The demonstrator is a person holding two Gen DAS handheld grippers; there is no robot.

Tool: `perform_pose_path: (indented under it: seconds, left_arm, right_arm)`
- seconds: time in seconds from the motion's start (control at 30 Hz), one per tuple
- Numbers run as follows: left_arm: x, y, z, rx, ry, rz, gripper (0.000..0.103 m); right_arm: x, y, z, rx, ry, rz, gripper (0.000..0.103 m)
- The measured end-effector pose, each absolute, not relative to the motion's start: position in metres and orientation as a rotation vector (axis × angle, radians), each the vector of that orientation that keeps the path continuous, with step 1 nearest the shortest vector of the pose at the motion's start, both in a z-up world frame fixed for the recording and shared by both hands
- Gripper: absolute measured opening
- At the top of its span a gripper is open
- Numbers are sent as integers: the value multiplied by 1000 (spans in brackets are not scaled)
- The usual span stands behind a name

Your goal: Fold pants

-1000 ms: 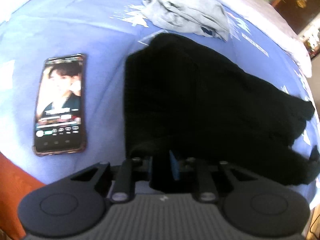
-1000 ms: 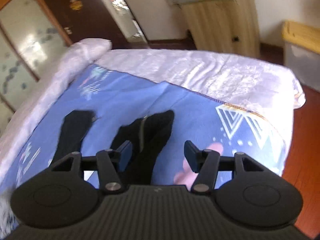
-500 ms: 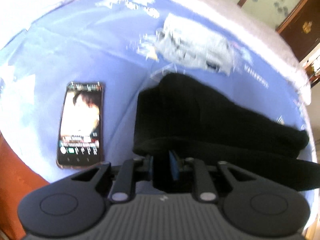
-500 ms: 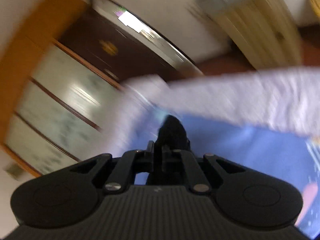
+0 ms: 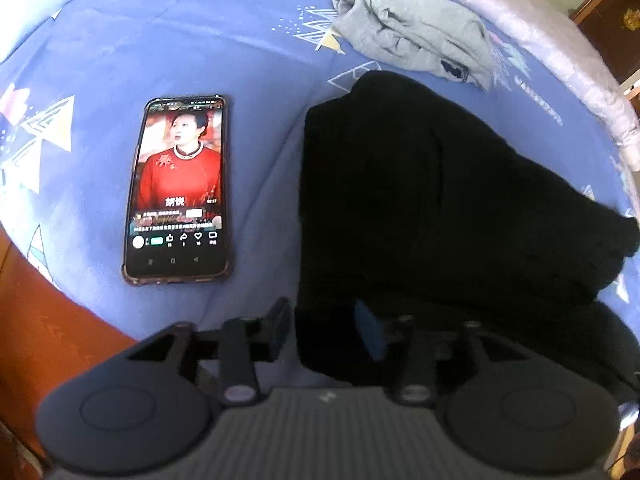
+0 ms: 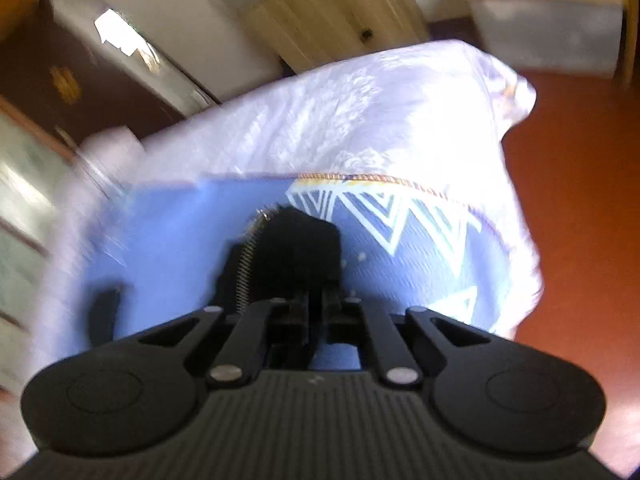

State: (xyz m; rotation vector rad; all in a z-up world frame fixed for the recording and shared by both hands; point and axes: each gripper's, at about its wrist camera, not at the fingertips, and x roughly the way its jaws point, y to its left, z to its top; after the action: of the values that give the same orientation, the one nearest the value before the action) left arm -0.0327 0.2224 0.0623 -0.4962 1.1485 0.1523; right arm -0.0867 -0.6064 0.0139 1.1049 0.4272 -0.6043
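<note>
Black pants lie on the blue bed sheet, folded lengthwise, with the legs running off to the right. My left gripper is open at the near waist edge, and black cloth sits loosely between its parted fingers. My right gripper is shut on a black leg end with a zipper, held above the blue sheet.
A phone with a lit screen lies on the sheet left of the pants. A crumpled grey garment lies beyond the pants. The bed edge and orange floor are near left. A white quilt covers the bed's far end.
My left gripper has opened and let go of the waist. My right gripper has closed on the leg end and lifted it, swinging the view.
</note>
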Motion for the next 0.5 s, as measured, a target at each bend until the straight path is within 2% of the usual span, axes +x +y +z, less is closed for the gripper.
perform_pose_path:
  seconds: [0.03, 0.07, 0.1, 0.33, 0.5]
  left_arm:
    - [-36, 225, 65, -505, 1133, 145, 49]
    - [-38, 228, 68, -509, 1120, 143, 49]
    - [-40, 229, 70, -512, 1111, 142, 51]
    - [-45, 222, 65, -533, 1110, 73, 53]
    - [-26, 212, 69, -500, 1081, 54, 54]
  right_arm:
    - [-96, -606, 18, 1106, 420, -608, 19]
    - [-101, -601, 26, 1076, 415, -618, 32]
    - [-108, -596, 37, 1019, 406, -637, 37]
    - [-99, -496, 91, 735, 425, -223, 38]
    - [-57, -322, 113, 368, 580, 356, 43]
